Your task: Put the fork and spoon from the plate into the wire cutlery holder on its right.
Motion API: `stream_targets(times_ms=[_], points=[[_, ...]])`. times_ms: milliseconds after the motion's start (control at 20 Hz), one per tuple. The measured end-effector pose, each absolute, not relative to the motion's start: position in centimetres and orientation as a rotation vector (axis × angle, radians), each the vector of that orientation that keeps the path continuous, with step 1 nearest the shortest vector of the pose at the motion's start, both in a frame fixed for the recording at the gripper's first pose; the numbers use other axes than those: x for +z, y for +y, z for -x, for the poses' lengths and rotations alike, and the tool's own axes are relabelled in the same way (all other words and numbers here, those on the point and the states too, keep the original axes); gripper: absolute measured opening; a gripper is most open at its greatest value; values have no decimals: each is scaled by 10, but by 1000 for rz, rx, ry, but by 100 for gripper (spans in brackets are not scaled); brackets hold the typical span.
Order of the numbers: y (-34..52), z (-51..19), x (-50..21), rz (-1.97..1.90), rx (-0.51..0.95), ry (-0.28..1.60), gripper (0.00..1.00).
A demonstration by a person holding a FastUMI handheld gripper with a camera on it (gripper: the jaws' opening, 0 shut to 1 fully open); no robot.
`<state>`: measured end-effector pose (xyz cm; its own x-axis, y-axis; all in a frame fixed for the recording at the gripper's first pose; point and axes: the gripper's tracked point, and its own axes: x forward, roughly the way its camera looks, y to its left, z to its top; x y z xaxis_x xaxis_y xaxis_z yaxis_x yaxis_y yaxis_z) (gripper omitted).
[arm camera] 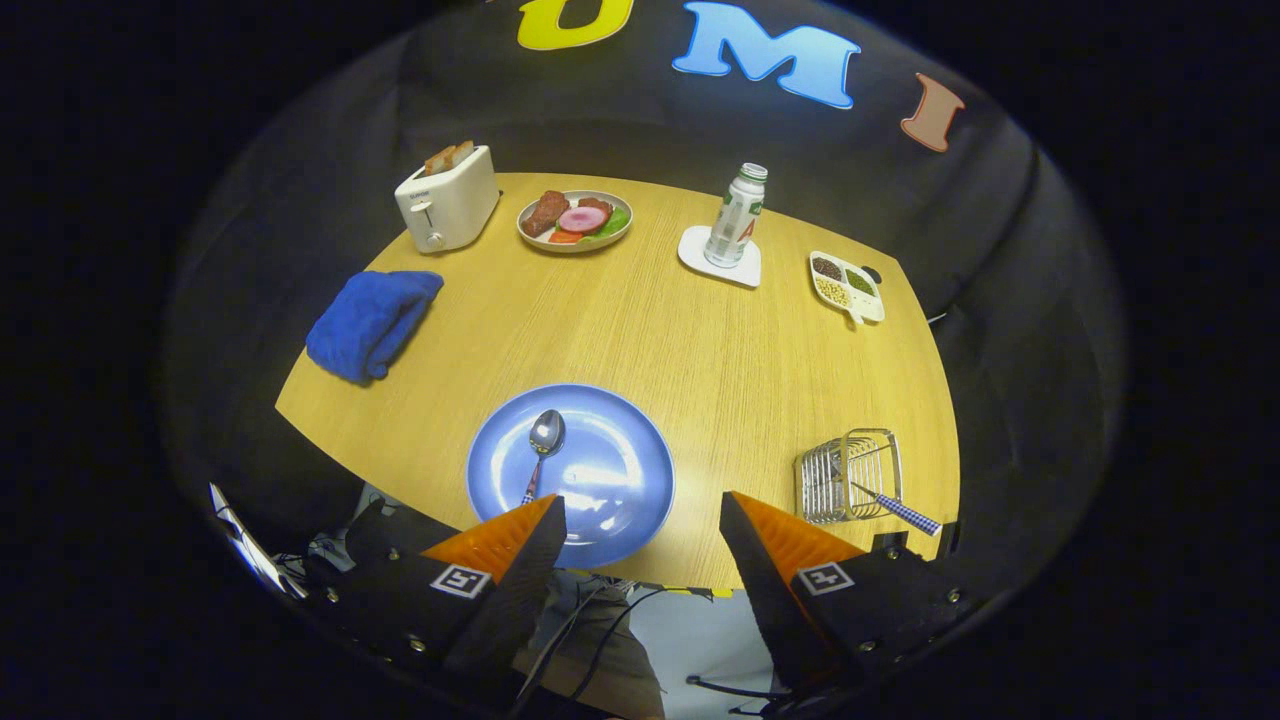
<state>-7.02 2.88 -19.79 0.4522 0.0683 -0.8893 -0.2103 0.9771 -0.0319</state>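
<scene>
I see my gripper [640, 510] spread wide, holding nothing. The spoon [542, 448] lies on the plate [630, 500] at eleven o'clock; the fork [890, 503] sits in the wire cutlery holder [848, 478] at two.

I see a staged booth dressed as a dining spot: black cloth wall behind a wooden table [640, 330], toaster [447, 199] at its far edge.

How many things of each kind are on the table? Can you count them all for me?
Plates and trays: 3 (blue plate, food plate, snack tray)
Cutlery: 2 (spoon, fork)
Holders: 1 (wire cutlery holder)
Toasters: 1 (toaster)
Bottles: 1 (bottle)
Coasters: 1 (coaster)
Cloths: 1 (blue cloth)
Total: 10
The gripper is open, holding nothing.
</scene>
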Motion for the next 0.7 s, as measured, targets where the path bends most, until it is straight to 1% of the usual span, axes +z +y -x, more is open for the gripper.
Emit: stream_targets(times_ms=[250, 400, 550, 700], points=[[57, 70, -209, 115, 175, 1089, 95], [71, 78, -229, 84, 157, 1121, 95], [85, 91, -259, 48, 137, 1188, 95], [97, 104, -288, 42, 146, 1268, 95]])
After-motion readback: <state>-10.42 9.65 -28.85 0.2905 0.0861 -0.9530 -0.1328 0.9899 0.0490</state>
